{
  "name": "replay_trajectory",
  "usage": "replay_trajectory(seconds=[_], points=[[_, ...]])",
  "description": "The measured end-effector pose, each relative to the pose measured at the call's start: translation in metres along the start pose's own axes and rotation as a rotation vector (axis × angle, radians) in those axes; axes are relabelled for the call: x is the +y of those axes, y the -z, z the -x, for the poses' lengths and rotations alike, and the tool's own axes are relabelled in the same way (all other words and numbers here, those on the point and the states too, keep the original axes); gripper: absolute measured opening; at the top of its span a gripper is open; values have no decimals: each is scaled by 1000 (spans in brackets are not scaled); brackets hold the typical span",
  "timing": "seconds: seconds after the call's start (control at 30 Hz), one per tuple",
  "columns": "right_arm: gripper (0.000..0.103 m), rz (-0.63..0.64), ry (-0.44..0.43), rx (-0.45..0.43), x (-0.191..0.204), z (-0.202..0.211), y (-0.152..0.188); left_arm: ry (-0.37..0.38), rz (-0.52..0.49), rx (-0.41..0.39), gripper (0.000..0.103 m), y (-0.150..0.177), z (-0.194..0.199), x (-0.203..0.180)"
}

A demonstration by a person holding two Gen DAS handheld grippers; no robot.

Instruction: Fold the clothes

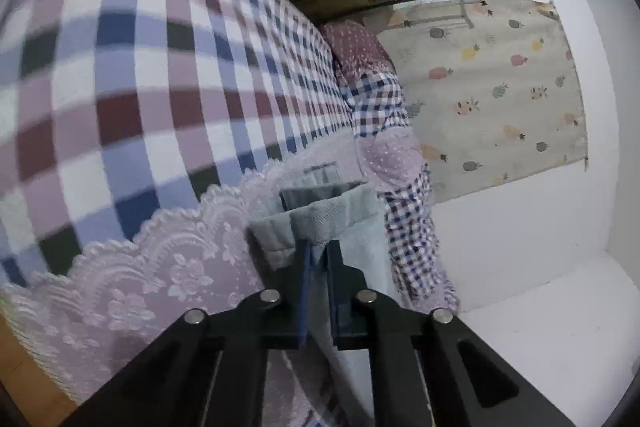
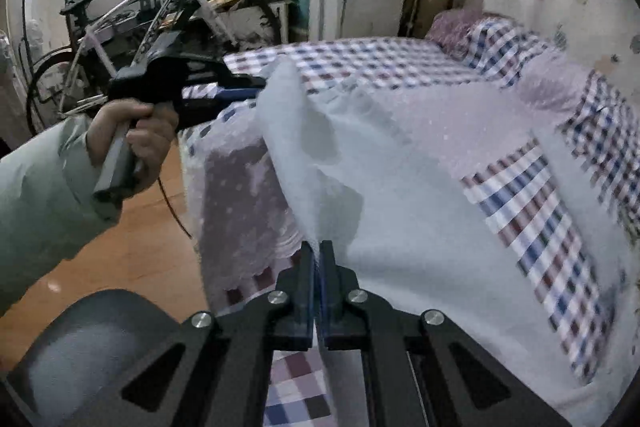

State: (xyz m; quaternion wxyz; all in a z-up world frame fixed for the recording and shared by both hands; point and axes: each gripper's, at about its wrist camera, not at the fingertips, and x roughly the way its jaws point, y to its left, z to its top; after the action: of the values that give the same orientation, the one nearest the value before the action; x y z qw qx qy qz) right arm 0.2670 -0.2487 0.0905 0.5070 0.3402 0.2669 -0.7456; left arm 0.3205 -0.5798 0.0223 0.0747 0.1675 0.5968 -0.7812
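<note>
Blur softens most of the right wrist view, so the pale blue garment (image 2: 400,195) reads there as a smooth sheet with no seams I can make out, and its far side runs off the lower right of the picture. My right gripper (image 2: 317,251) has its jaws pressed together on an edge of that cloth, which rises from the fingertips in a taut fold toward my left gripper (image 2: 256,87). There the tips vanish behind the raised corner of the fabric, so from this side I cannot see the pinch itself. My left hand (image 2: 140,135) grips the handle, the sleeve (image 2: 44,195) cut off at the frame's edge. From the left wrist view, my left gripper (image 1: 318,251) is nearly closed on a hemmed, twill-textured edge of the garment (image 1: 320,215), the cloth bunched just ahead of the fingers and trailing down between them. Beneath lies the lace-edged bedspread (image 1: 168,267), over the checked sheet (image 1: 120,67) of the bed; the garment is spread across it, lifted at the near edge where I hold it. A bicycle (image 2: 160,19) stands beyond the bed, partly hidden by my left gripper.
</note>
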Motion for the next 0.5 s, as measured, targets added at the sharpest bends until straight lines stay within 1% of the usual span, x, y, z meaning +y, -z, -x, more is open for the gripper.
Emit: replay_trajectory(seconds=[0.07,0.13,0.17,0.2,0.27,0.3,0.33,0.37,0.43,0.47,0.5], points=[[0,16,-18,14,8,-2,4,-30,-45,-35,5,0,12,-10],[1,31,-38,30,15,-6,8,-74,-76,-48,5,2,21,-11],[2,49,-54,60,19,-13,11,-115,-86,-51,5,4,24,-5],[4,68,-70,91,23,-20,14,-168,-81,-44,5,8,22,4],[6,89,-88,135,23,-28,15,-229,-44,-28,4,12,18,21],[9,100,-97,158,23,-32,16,-246,-22,-24,3,14,17,32],[9,110,-106,180,24,-36,16,-270,-15,-35,0,15,18,38],[9,116,-124,172,21,-33,13,-290,-11,-56,0,15,21,44],[16,119,-155,128,8,-24,-3,-283,2,-82,0,13,27,50],[30,125,-150,96,0,-22,-14,-273,2,-88,0,11,27,51],[46,130,-144,64,-8,-20,-26,-264,2,-93,0,10,28,52]])
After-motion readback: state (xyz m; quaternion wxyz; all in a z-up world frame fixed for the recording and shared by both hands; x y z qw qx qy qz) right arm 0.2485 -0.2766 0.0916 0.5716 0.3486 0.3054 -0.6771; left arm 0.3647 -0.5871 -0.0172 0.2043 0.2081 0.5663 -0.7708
